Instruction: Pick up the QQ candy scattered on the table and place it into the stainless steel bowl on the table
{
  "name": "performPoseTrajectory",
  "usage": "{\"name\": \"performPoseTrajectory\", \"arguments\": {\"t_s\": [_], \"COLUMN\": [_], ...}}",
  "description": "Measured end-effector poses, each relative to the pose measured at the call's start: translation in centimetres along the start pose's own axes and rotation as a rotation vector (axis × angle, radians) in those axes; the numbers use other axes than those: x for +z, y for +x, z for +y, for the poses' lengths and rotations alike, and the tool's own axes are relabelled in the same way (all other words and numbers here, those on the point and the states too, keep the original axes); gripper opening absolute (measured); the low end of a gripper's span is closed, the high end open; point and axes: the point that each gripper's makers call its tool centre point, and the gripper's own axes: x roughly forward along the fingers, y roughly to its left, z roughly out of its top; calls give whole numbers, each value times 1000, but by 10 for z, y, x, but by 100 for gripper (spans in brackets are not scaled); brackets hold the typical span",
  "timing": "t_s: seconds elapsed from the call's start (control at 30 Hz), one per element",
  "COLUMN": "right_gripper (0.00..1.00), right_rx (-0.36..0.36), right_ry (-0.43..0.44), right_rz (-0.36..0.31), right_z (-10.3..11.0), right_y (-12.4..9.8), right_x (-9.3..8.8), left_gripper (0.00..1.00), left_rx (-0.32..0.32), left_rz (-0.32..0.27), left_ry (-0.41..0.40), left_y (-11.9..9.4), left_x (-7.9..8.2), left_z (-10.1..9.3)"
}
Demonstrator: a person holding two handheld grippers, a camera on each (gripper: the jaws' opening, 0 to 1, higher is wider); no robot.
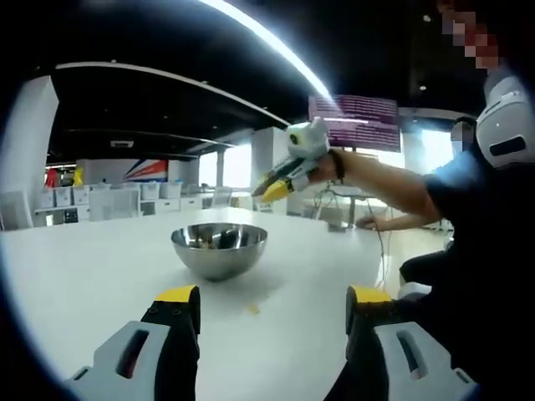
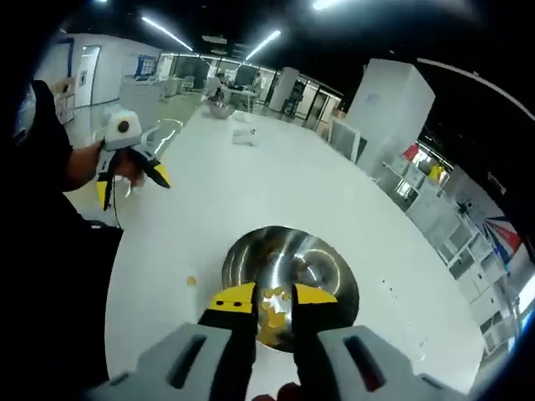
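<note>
While the left gripper (image 1: pixel 272 302) hangs low over the broad white surface (image 1: pixel 84 276) with its yellow-tipped black jaws spread wide apart and nothing between them, the round polished stainless steel bowl (image 1: pixel 219 249) stands upright just beyond those tips, a few small yellow QQ candies (image 1: pixel 205 241) visible inside it. One more small yellow candy piece (image 1: pixel 253 309) lies loose on the surface between the bowl and the left gripper's jaws. Seen in the left gripper view, the right gripper (image 1: pixel 284 180) is raised in the air above and beyond the bowl, held out on a person's arm (image 1: pixel 384 185). From the right gripper view, that gripper (image 2: pixel 274 298) hovers directly above the bowl (image 2: pixel 326 263), its yellow tips close together with a narrow gap, and yellow candies (image 2: pixel 272 313) show through that gap; whether they are pinched or merely lying in the bowl below cannot be told. The loose piece (image 2: pixel 191 281) sits on the surface (image 2: pixel 276 175) beside the bowl's rim.
</note>
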Motion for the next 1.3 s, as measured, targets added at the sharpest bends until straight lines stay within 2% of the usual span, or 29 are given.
{"name": "performPoseTrajectory", "arguments": {"t_s": [0.1, 0.2, 0.4, 0.47, 0.7, 0.9, 1.17, 1.3], "right_gripper": [17, 17, 18, 18, 18, 18, 18, 18], "right_rx": [-21, -46, -101, -113, -154, -164, -166, -164], "right_ry": [48, 115, 206, 234, 327, 358, 364, 340], "right_rz": [-72, -187, -321, -362, -444, -469, -424, -383], "right_z": [14, 35, 65, 75, 95, 108, 112, 114], "right_y": [-18, -37, -59, -64, -77, -73, -65, -59], "right_x": [-1, 0, -12, -17, -34, -42, -55, -60], "left_gripper": [73, 73, 73, 73, 73, 73, 73, 73], "left_rx": [-3, -8, -8, -9, -24, -33, -23, -21], "left_rz": [-8, -5, -3, -4, -2, -1, -6, -6], "left_ry": [4, 9, 10, 13, 11, 15, 22, 20], "left_y": [1, 1, 2, 3, 6, 6, 0, -2], "left_x": [3, 3, 2, 3, 0, 0, 3, 2], "left_z": [-3, -7, -8, -8, -14, -17, -16, -14]}}
